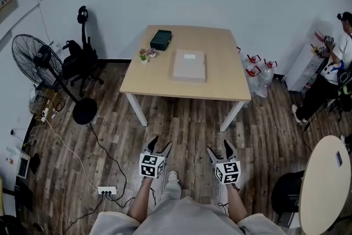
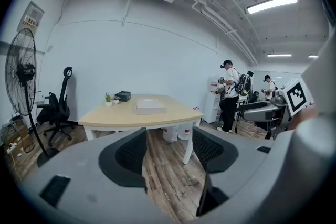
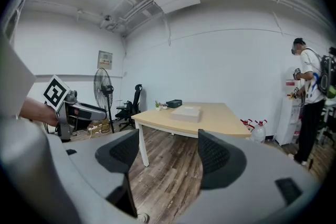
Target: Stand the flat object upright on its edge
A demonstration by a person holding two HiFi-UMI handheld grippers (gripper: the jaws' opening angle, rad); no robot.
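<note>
Jaws spread and empty, the left gripper (image 1: 160,144) and right gripper (image 1: 219,148) hang well short of the light wooden bench (image 1: 220,58), where the pale flat rectangular box (image 1: 188,65) lies at twelve o'clock; a good approach likely squares up, one gripper per side.

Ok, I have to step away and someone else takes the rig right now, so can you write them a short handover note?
Left gripper: fingers open, nothing between them, over the floor short of the table.
Right gripper: also open and empty, beside the left one.
Flat beige box: lies flat near the table's middle, to the right of a dark box and small potted plants.
Done: nothing yet; neither gripper is near the box.
Left: step up to the table, grip the flat box, stand it on its edge.
</note>
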